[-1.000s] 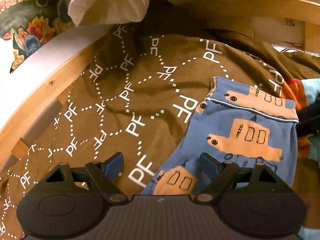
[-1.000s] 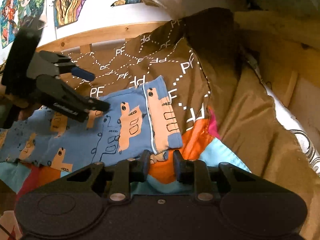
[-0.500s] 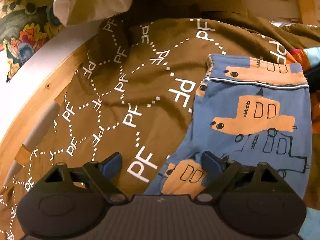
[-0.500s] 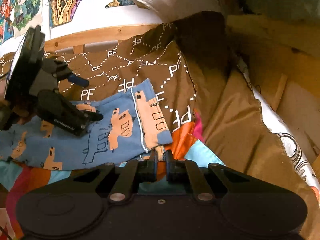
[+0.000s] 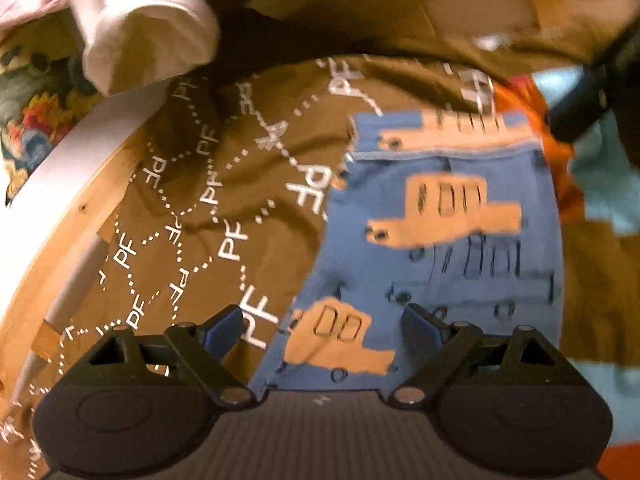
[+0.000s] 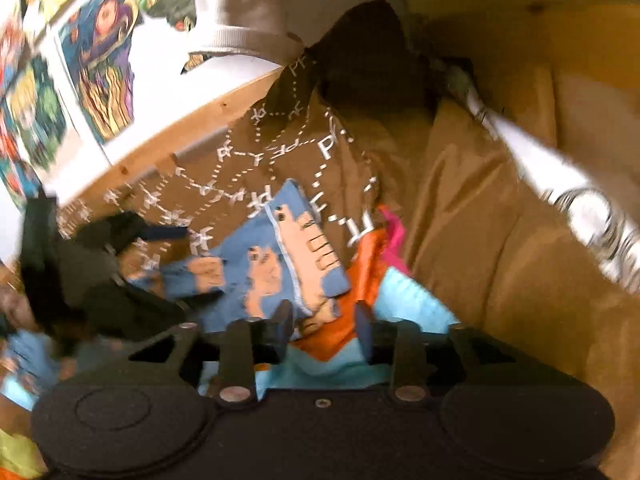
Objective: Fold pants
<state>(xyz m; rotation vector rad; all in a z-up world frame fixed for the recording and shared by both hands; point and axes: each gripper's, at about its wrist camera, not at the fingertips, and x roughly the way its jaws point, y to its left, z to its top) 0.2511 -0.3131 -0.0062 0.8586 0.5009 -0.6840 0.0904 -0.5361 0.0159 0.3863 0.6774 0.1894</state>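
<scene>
Brown "PF" bedspread [image 5: 224,184] under blue pants [image 5: 440,240], wooden rail [image 5: 80,216] behind.

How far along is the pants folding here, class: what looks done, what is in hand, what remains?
Done: the blue truck-print pants lie spread on the brown PF blanket.
In hand: nothing; the right gripper has just been opening, no cloth pinched; the left gripper hovers open over a leg.
Left: further folds, if any.
</scene>
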